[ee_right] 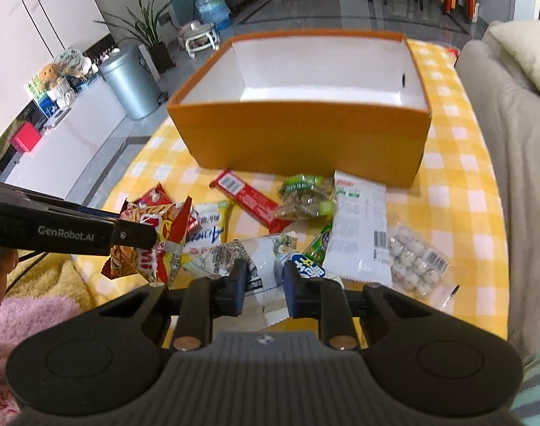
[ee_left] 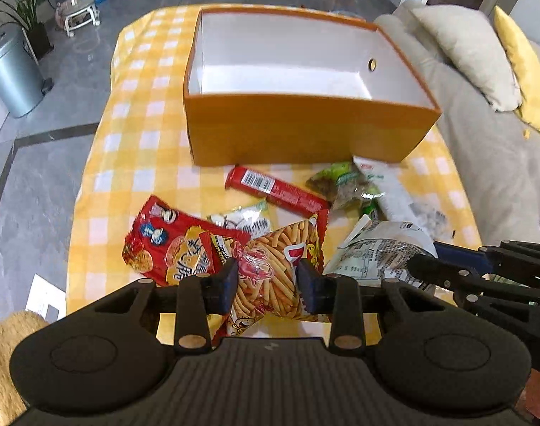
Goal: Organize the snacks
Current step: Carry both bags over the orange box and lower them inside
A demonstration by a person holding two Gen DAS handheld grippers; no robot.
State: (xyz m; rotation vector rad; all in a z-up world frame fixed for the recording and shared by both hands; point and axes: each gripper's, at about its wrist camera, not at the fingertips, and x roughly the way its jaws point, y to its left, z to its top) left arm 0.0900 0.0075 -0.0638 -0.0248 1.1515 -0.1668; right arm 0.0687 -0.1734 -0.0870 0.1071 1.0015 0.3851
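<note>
I am gripping the stick-snack bag [ee_left: 270, 277] in my left tool [ee_left: 267, 280] and the white packet [ee_right: 266, 266] in my right tool [ee_right: 263, 280], both facing the empty orange box [ee_left: 298, 131] straight ahead at the counter's far edge.

Each view is taken from just behind its own gripper, angled steeply down and forward along the fingers. The snacks [ee_left: 270, 220] are seen close beneath the left gripper [ee_left: 267, 280], the box [ee_left: 305, 131] beyond. From the right gripper [ee_right: 261, 282] the same snacks, box and tablecloth [ee_right: 458, 177] are covered; each gripper is caught at the other view's edge.
</note>
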